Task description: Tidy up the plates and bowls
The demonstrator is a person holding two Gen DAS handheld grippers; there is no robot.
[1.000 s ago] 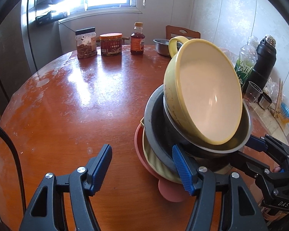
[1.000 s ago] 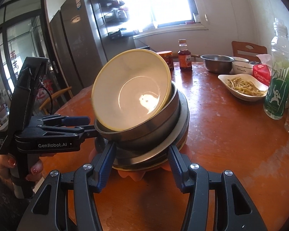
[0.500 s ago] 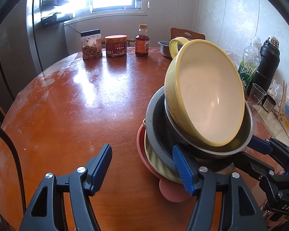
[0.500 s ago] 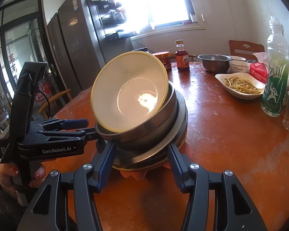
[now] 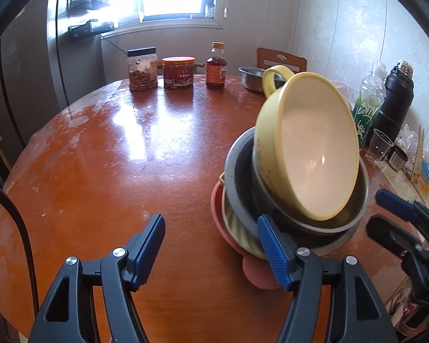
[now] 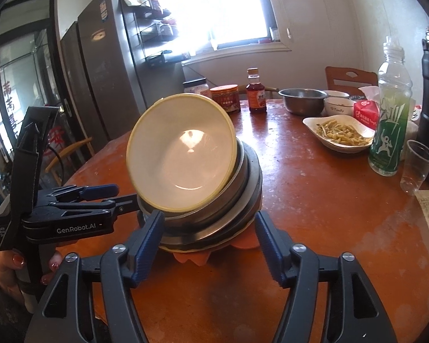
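I noted the tilted bowl stack (image 6: 197, 188) between my opening, untouching right gripper (image 6: 207, 245); left gripper (image 5: 211, 250) wide beside it.

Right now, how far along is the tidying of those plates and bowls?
Mostly gathered: one stack stands on the table, with the yellow bowl tilted on top, not nested flat. In hand: nothing. The right gripper straddles the stack's base, jaws opening; the left gripper is open beside it. Left: seat that bowl level. The steel bowl and white bowl remain apart.
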